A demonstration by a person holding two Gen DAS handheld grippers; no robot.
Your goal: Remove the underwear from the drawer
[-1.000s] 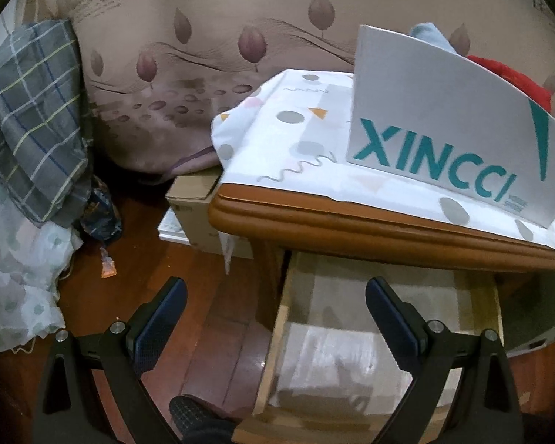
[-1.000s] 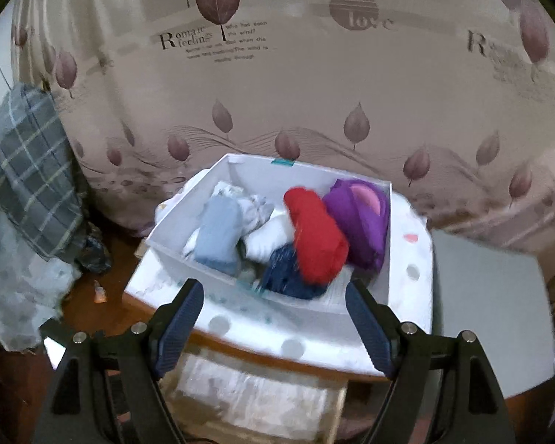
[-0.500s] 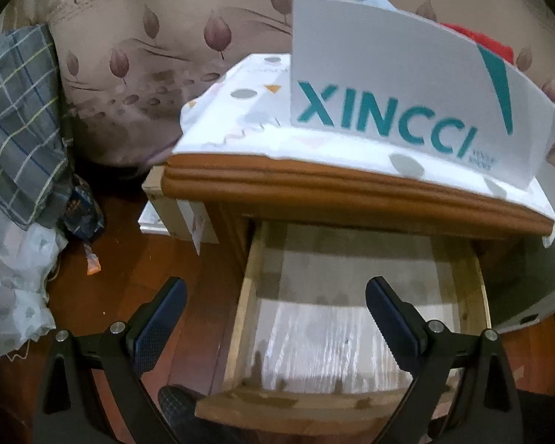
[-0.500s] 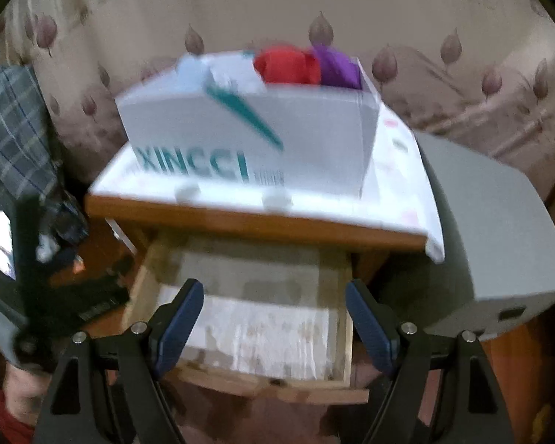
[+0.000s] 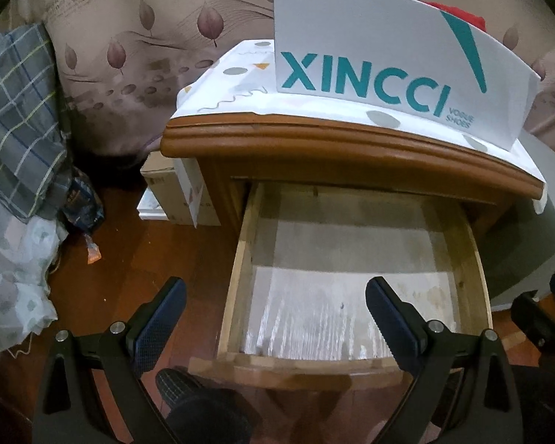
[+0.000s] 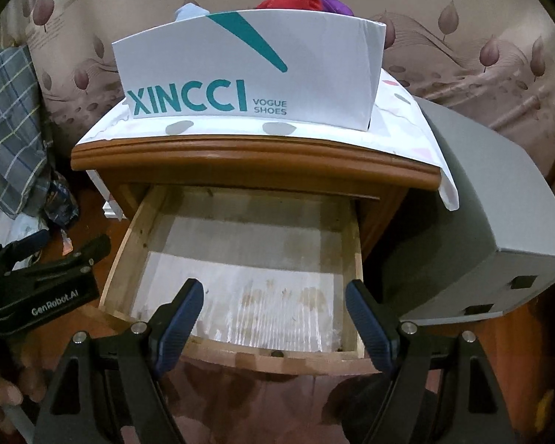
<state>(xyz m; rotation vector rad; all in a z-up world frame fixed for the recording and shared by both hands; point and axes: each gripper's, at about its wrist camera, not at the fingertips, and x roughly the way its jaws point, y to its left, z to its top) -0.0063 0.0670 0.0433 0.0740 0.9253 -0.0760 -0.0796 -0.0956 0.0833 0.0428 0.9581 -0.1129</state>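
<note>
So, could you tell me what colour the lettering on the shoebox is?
Teal lettering on a white shoebox, clearest in the right wrist view.

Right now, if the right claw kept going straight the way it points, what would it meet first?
Probably the bare floor of the open drawer, which looks empty; the right claw is open above its front edge. Depth is unclear.

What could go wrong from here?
1. The drawer shows only its liner, so reaching in may grab nothing; the clothes sit in the shoe box on top.
2. Both open grippers, left and right, hover close together and could bump.
</note>
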